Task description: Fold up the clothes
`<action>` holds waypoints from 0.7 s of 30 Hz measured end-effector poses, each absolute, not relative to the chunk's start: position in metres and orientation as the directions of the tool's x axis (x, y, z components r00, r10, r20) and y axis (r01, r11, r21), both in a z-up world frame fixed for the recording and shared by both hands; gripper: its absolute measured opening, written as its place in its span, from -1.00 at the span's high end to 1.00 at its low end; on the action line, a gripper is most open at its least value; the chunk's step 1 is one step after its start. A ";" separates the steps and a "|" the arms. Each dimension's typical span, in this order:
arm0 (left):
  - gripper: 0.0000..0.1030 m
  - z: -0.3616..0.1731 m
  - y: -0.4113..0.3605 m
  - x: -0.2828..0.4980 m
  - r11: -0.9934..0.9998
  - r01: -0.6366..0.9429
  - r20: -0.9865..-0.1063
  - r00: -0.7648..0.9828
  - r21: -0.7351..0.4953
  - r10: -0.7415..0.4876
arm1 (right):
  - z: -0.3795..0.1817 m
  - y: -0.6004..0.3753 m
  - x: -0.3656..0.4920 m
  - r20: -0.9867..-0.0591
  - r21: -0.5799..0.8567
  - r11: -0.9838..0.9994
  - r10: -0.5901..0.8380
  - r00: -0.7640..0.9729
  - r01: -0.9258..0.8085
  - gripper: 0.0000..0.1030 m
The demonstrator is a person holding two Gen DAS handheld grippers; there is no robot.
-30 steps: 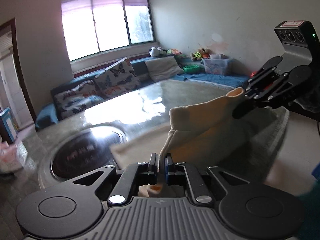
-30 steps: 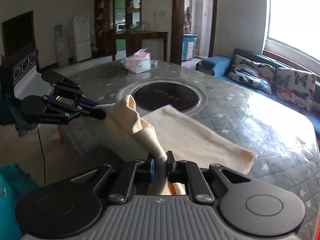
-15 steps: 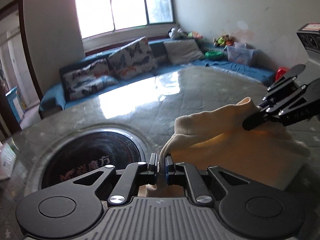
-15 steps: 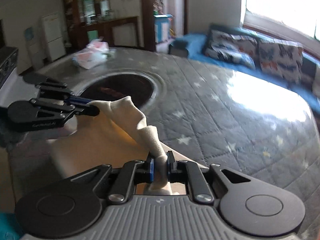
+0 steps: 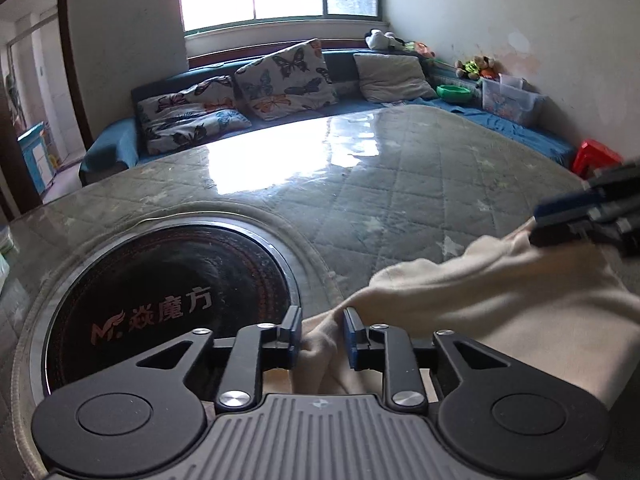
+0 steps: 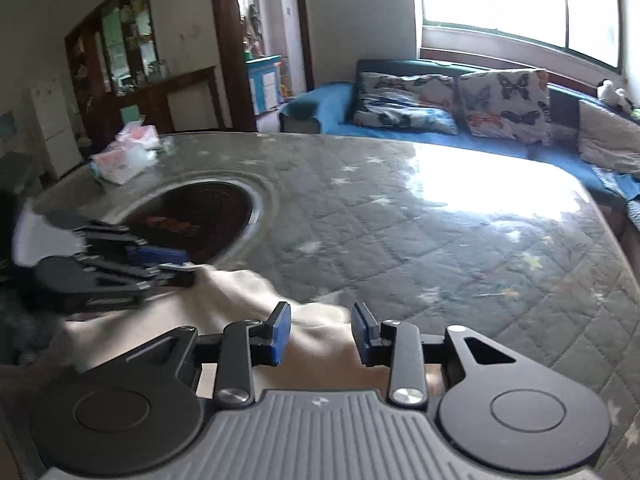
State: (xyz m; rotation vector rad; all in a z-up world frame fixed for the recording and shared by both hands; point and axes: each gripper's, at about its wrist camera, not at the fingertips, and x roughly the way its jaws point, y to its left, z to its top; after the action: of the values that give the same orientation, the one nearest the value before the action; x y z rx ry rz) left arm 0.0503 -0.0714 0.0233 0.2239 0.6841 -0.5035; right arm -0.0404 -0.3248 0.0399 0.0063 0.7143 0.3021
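Observation:
A cream garment [image 5: 492,304] lies folded over on the grey quilted table cover [image 5: 400,184], beside the round black hotplate [image 5: 168,300]. My left gripper [image 5: 320,336] is open, its blue pads either side of a cloth corner. My right gripper [image 6: 320,330] is open too, with the cream garment [image 6: 320,344] loose between and under its pads. Each gripper shows in the other's view: the right gripper [image 5: 580,220] at the far right edge, the left gripper [image 6: 172,264] at the left, blurred.
The hotplate [image 6: 196,220] is set into the table. A tissue pack [image 6: 124,152] sits at the table's far left. A blue sofa [image 5: 280,92] with butterfly cushions runs under the window. A red stool [image 5: 596,156] and a toy bin [image 5: 508,100] stand by the wall.
Both grippers carried the lifted cloth edge forward and down over the table, then opened and let go. The garment now lies folded on itself.

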 end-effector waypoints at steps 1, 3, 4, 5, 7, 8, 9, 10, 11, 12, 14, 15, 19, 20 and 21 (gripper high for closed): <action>0.49 0.024 -0.073 0.051 0.855 0.517 -0.656 0.657 0.033 -0.372 | 0.040 -0.322 -0.042 -0.648 0.116 0.953 0.285 0.706 -0.278 0.36; 0.49 0.024 -0.075 0.052 0.850 0.525 -0.662 0.647 0.028 -0.378 | 0.034 -0.315 -0.041 -0.666 0.111 0.956 0.273 0.694 -0.270 0.36; 0.49 0.024 -0.077 0.053 0.848 0.529 -0.666 0.642 0.026 -0.381 | 0.031 -0.314 -0.037 -0.676 0.105 0.962 0.256 0.691 -0.253 0.36; 0.47 0.024 -0.078 0.054 0.846 0.533 -0.669 0.637 0.023 -0.383 | 0.026 -0.311 -0.031 -0.689 0.100 0.970 0.229 0.688 -0.223 0.36; 0.43 0.025 -0.081 0.055 0.841 0.541 -0.675 0.627 0.019 -0.389 | 0.019 -0.309 -0.024 -0.698 0.092 0.978 0.196 0.689 -0.185 0.36; 0.43 0.025 -0.082 0.056 0.838 0.545 -0.679 0.622 0.016 -0.391 | 0.015 -0.308 -0.023 -0.697 0.084 0.982 0.179 0.694 -0.170 0.36; 0.43 0.025 -0.083 0.056 0.836 0.549 -0.682 0.616 0.014 -0.394 | 0.012 -0.307 -0.022 -0.696 0.078 0.985 0.165 0.699 -0.156 0.36; 0.42 0.025 -0.085 0.057 0.833 0.553 -0.685 0.611 0.011 -0.397 | 0.011 -0.306 -0.021 -0.693 0.076 0.986 0.157 0.703 -0.146 0.36; 0.41 0.026 -0.086 0.058 0.830 0.557 -0.688 0.606 0.009 -0.399 | 0.010 -0.305 -0.021 -0.692 0.075 0.988 0.150 0.706 -0.137 0.33; 0.40 0.026 -0.087 0.058 0.828 0.561 -0.691 0.601 0.006 -0.402 | 0.009 -0.304 -0.021 -0.692 0.073 0.989 0.145 0.707 -0.132 0.26; 0.40 0.025 -0.089 0.061 0.825 0.565 -0.700 0.590 0.000 -0.404 | 0.008 -0.301 -0.019 -0.693 0.061 0.990 0.136 0.708 -0.131 0.11; 0.38 0.023 -0.088 0.062 0.825 0.566 -0.702 0.586 -0.003 -0.405 | 0.007 -0.299 -0.019 -0.693 0.057 0.990 0.133 0.709 -0.130 0.01; 0.26 0.024 -0.089 0.063 0.824 0.567 -0.704 0.588 0.008 -0.398 | 0.005 -0.288 -0.017 -0.694 0.029 0.992 0.109 0.712 -0.123 -0.21; 0.18 0.023 -0.089 0.063 0.826 0.564 -0.704 0.590 0.010 -0.394 | 0.006 -0.285 -0.018 -0.696 0.024 0.993 0.102 0.711 -0.118 -0.29; 0.17 0.023 -0.088 0.064 0.828 0.561 -0.705 0.592 0.012 -0.391 | 0.006 -0.283 -0.018 -0.697 0.017 0.993 0.094 0.711 -0.115 -0.32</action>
State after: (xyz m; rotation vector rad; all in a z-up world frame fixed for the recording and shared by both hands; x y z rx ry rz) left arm 0.0635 -0.0880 0.0227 0.2440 0.7544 -0.5597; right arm -0.0178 -0.2826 0.0059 -0.0278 0.7708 0.1161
